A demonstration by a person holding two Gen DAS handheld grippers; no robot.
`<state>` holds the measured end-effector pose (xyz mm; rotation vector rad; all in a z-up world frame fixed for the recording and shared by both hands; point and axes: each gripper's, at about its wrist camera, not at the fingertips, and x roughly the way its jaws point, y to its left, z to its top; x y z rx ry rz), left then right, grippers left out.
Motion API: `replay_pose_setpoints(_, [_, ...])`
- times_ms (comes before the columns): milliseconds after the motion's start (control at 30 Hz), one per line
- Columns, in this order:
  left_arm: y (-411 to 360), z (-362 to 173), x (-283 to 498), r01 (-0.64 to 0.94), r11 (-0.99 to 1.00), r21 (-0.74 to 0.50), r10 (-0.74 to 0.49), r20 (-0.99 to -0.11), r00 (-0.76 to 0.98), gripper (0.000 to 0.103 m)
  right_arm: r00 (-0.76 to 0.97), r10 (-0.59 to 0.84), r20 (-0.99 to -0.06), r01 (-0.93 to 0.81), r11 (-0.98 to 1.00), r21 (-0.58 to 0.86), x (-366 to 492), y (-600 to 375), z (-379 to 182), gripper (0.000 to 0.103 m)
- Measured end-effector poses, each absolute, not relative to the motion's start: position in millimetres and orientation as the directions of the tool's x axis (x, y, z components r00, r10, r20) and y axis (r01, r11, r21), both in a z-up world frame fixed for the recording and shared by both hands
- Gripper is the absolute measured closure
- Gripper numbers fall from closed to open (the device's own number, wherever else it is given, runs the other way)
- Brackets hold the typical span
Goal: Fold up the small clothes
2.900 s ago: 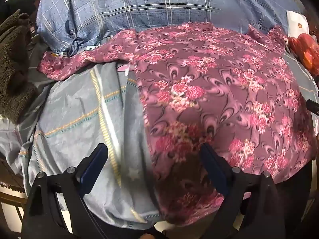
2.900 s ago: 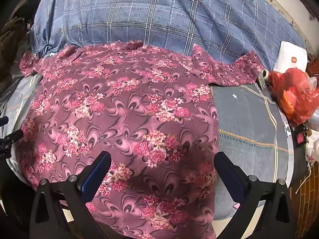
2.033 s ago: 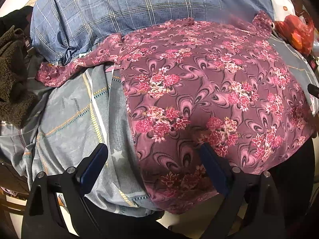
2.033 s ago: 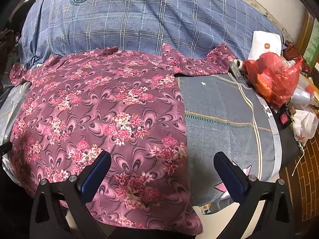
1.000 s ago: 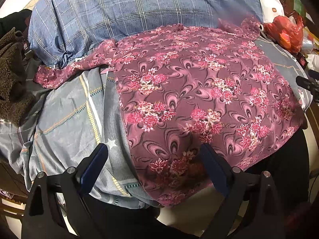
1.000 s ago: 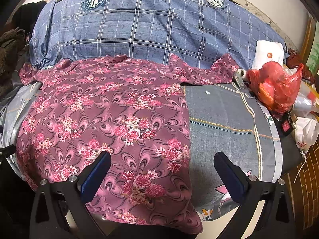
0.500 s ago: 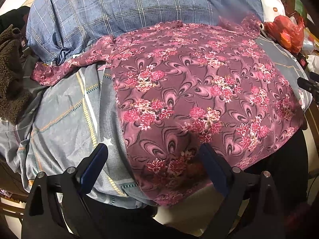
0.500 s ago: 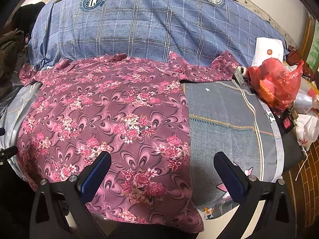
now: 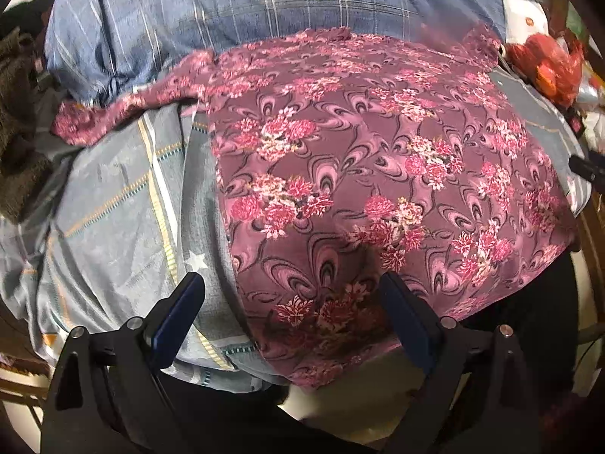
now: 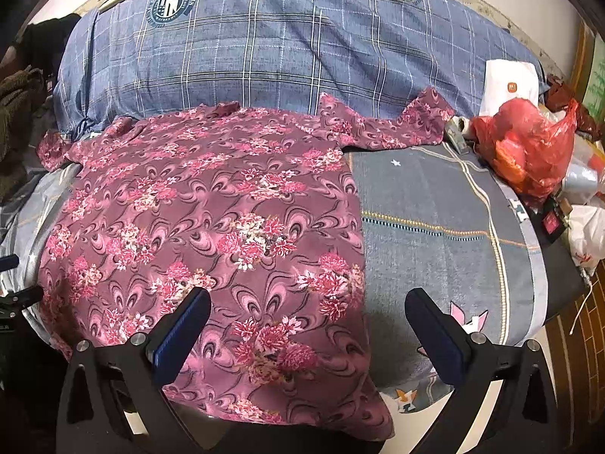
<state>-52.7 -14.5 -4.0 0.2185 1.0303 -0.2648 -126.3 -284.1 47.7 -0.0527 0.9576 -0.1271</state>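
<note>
A maroon shirt with pink flowers (image 9: pixel 359 174) lies spread flat on the bed, sleeves out to both sides and its hem hanging over the near edge. It also shows in the right wrist view (image 10: pixel 211 219). My left gripper (image 9: pixel 291 314) is open and empty, hovering over the shirt's lower left corner. My right gripper (image 10: pixel 308 325) is open and empty, hovering over the shirt's lower right corner. The right gripper's tip shows at the right edge of the left wrist view (image 9: pixel 586 170).
A grey patterned bedsheet (image 10: pixel 435 204) covers the bed. A blue plaid quilt (image 10: pixel 264 49) lies behind the shirt. A red plastic bag (image 10: pixel 529 147), a white box (image 10: pixel 510 87) and small items sit at the right. A dark brown towel (image 9: pixel 19 132) lies at the left.
Both grippers have drawn back from over the shirt toward the bed's near edge, staying open. In the last half second the left gripper moved closer to the shirt. The shirt has not moved.
</note>
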Motion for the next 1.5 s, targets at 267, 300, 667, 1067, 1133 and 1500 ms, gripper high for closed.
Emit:
replay_pose_setpoints(267, [55, 11, -21, 0.164, 0.986, -0.01, -0.086, -0.882, 0.463, 0.009, 0.505, -0.143, -0.851, 0.144, 0.986, -0.081, -131, -313, 30, 0.001])
replay_pose_setpoints(300, [62, 10, -21, 0.155, 0.988, -0.008, -0.079, -0.884, 0.461, 0.009, 0.494, -0.137, -0.859, 0.149, 0.986, -0.072, -133, -318, 26, 0.001])
replay_pose_setpoints(667, [7, -48, -61, 0.349, 0.924, -0.157, -0.23, -0.956, 0.18, 0.098, 0.325, 0.115, -0.939, 0.092, 0.984, 0.152, -141, -335, -21, 0.063])
replay_pose_setpoints(1067, [42, 14, -27, 0.237, 0.961, -0.139, -0.211, -0.927, 0.311, 0.103, 0.4, 0.217, -0.89, 0.169, 0.937, 0.305, -158, -386, 18, 0.098])
replay_pose_setpoints(1133, [48, 5, -24, 0.227, 0.965, -0.128, -0.192, -0.939, 0.286, 0.103, 0.262, 0.155, -0.953, 0.215, 0.953, 0.214, -151, -385, -11, 0.092])
replay_pose_setpoints(1500, [-32, 33, 59, 0.29, 0.953, -0.088, -0.217, -0.865, 0.453, 0.04, 0.588, 0.204, -0.783, 0.109, 0.939, 0.326, -32, -371, 32, 0.065])
